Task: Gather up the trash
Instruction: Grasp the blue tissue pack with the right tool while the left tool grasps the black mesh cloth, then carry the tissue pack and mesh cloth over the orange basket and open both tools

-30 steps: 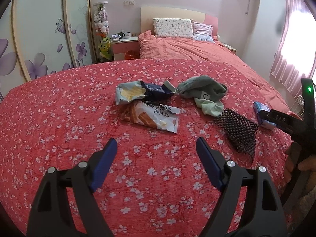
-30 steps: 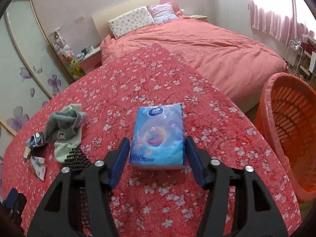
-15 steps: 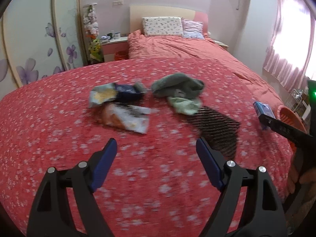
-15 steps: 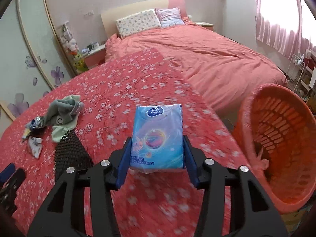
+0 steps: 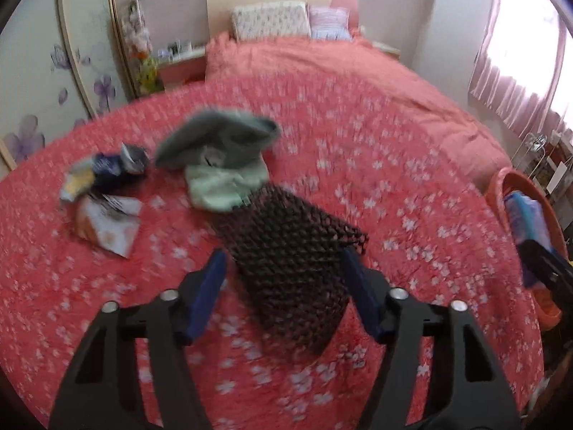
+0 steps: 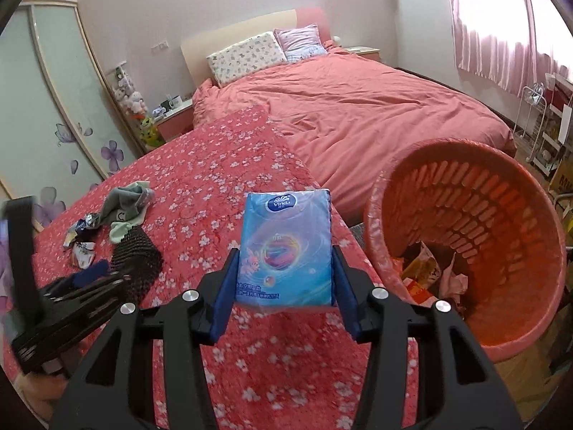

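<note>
Right gripper [image 6: 284,286] is clamping a blue tissue pack [image 6: 286,251] beside the orange basket [image 6: 530,326]; left gripper [image 5: 286,272] is closing around black netting [image 5: 290,258] on the bed, apparently without touching it.

The left wrist camera sits just behind the left gripper [image 5: 283,268] and looks steeply down and forward over the floral quilt [image 5: 376,165] toward the bed's headboard end, close above the black mesh piece [image 5: 286,251]. The right wrist camera looks the same way from behind the right gripper [image 6: 284,279], at the quilt's right edge beside the orange basket [image 6: 501,222]. Both views share the quilt, the mesh piece, the green cloth [image 5: 222,150], the pillows and the basket.
</note>
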`<state>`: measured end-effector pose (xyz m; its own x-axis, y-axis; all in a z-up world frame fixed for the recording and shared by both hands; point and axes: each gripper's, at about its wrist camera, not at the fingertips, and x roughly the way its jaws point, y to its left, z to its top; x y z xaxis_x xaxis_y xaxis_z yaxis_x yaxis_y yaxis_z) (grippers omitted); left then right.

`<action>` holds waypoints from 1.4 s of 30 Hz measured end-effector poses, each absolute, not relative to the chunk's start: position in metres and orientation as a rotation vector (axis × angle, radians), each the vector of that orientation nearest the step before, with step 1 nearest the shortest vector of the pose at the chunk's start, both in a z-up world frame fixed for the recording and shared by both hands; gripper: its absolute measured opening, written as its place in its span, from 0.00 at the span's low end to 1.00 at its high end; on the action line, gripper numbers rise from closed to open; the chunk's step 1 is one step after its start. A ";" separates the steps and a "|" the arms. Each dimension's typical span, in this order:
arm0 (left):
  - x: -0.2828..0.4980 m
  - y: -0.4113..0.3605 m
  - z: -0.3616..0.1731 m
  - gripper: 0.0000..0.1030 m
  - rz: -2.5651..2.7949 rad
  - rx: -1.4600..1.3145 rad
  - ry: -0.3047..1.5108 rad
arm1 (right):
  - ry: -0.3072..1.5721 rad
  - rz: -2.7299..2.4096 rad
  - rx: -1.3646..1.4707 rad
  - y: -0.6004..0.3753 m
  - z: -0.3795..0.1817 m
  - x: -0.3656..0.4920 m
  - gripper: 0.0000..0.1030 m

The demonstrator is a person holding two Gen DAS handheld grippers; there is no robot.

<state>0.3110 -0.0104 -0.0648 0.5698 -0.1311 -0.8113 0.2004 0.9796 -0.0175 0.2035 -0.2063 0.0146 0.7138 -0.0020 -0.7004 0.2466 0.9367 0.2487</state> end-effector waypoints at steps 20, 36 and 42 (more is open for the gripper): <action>0.272 -0.012 -0.018 0.06 -0.320 0.031 0.831 | 0.677 -0.128 0.374 -0.235 0.041 0.153 0.48; 0.231 -0.075 0.028 0.06 -0.465 0.045 0.771 | 0.515 -0.264 0.306 -0.272 0.070 0.109 0.49; 0.215 -0.109 0.034 0.06 -0.547 0.056 0.754 | 0.464 -0.325 0.312 -0.291 0.075 0.102 0.49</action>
<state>0.2147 -0.1089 0.0339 0.5964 -0.4514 -0.6638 0.4909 0.8593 -0.1434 0.1020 -0.2909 0.0749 0.8451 -0.2329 -0.4812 0.3725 0.9022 0.2176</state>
